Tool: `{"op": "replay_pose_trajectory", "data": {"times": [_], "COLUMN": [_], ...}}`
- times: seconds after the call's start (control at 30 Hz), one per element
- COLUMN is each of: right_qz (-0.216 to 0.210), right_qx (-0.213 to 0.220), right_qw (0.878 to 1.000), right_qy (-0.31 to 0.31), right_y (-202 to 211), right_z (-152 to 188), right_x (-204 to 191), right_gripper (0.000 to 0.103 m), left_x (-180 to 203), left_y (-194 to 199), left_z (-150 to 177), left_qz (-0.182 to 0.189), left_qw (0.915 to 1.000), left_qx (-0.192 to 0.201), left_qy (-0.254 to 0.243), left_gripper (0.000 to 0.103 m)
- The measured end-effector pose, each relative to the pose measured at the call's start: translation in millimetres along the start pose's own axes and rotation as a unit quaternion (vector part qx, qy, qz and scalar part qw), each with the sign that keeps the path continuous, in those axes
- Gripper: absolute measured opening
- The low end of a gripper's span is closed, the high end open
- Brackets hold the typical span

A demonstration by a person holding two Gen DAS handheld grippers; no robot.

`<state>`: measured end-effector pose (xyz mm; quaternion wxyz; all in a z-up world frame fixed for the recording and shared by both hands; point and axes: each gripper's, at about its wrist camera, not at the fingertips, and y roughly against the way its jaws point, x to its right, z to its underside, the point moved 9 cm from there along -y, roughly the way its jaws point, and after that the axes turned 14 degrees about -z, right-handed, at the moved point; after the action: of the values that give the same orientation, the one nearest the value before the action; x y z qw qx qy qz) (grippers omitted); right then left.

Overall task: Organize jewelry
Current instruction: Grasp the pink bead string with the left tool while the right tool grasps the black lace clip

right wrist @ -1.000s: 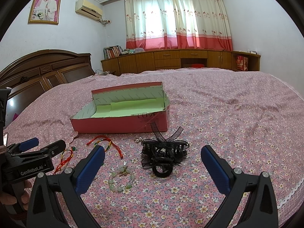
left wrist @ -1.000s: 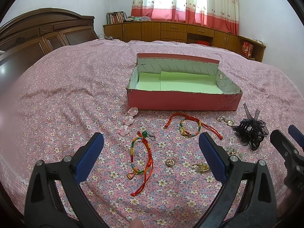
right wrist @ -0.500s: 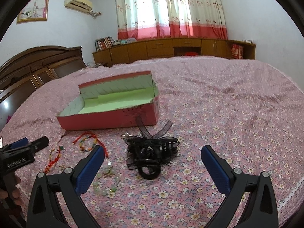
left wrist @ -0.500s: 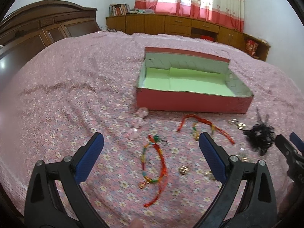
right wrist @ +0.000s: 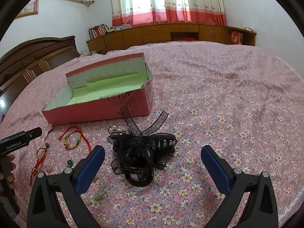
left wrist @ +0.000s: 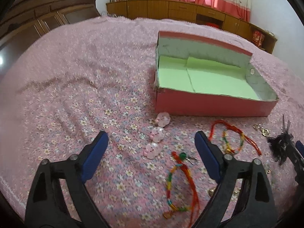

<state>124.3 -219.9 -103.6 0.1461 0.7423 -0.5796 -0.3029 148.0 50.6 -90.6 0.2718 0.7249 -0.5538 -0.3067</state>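
Note:
An open pink box [left wrist: 212, 105] with a green lining [right wrist: 106, 88] lies on the flowered bedspread. In front of it lie three pink clips [left wrist: 156, 134], a beaded red-string bracelet [left wrist: 180, 180], a second red-string bracelet [left wrist: 232, 138] and small gold pieces. My left gripper [left wrist: 150, 155] is open and empty, hovering over the pink clips. My right gripper [right wrist: 152, 166] is open and empty around the black ribbon hair clip [right wrist: 141, 152]. A pale green bead bracelet [right wrist: 97, 196] lies partly hidden behind the right gripper's left finger.
The bed has a dark wooden headboard [left wrist: 43, 17] at the left. Wooden cabinets [right wrist: 171, 33] and curtains stand beyond the far edge. The bedspread [right wrist: 237, 114] stretches right of the box. The left gripper's tip [right wrist: 20, 139] shows at the left edge of the right wrist view.
My left gripper has moved left and forward, from over the beaded bracelet to over the pink clips. My right gripper has moved closer to the black hair clip. Both stay open.

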Motion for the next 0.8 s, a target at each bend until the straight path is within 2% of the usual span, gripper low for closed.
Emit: {"op": "replay_pose_trajectory", "data": {"times": [0.07,0.13,0.2,0.4,0.5,0.57,0.7,0.77,0.8], "right_qz": [0.0,-0.001,-0.003,-0.002,-0.001,-0.005,-0.011,-0.013,-0.013], "right_qx": [-0.005,-0.011,-0.015,-0.029,-0.036,-0.039,-0.043,-0.045,-0.046], "right_qw": [1.0,1.0,1.0,0.999,0.999,0.999,0.999,0.999,0.999], "right_qy": [-0.002,-0.006,-0.01,-0.018,-0.018,-0.017,-0.014,-0.015,-0.016], "right_y": [-4.0,-7.8,-10.4,-20.8,-24.0,-25.6,-29.7,-30.5,-30.6], "right_z": [1.4,3.4,4.5,8.5,10.3,10.6,11.0,11.8,11.8], "right_x": [2.4,3.7,5.9,10.2,11.2,11.1,9.6,9.6,9.7], "right_gripper": [0.103,0.103,0.103,0.102,0.094,0.093,0.088,0.085,0.081], "left_x": [-0.5,-1.1,-0.8,3.7,5.5,8.1,13.5,13.9,14.4], "left_y": [-7.8,-16.7,-23.8,-29.2,-35.6,-37.2,-36.9,-35.9,-35.4], "left_z": [2.1,5.7,8.9,14.2,17.1,18.1,19.8,20.8,21.3], "left_qz": [0.001,-0.002,-0.004,-0.003,-0.006,-0.007,-0.004,-0.002,0.003], "left_qw": [0.9999,0.9996,0.9992,0.9991,0.9991,0.9991,0.9992,0.9993,0.9993], "left_qx": [-0.013,-0.027,-0.036,-0.033,-0.035,-0.034,-0.029,-0.028,-0.027], "left_qy": [-0.002,-0.01,-0.016,-0.025,-0.022,-0.025,-0.029,-0.027,-0.026], "left_gripper": [0.071,0.054,0.047,0.042,0.042,0.041,0.032,0.024,0.017]}}
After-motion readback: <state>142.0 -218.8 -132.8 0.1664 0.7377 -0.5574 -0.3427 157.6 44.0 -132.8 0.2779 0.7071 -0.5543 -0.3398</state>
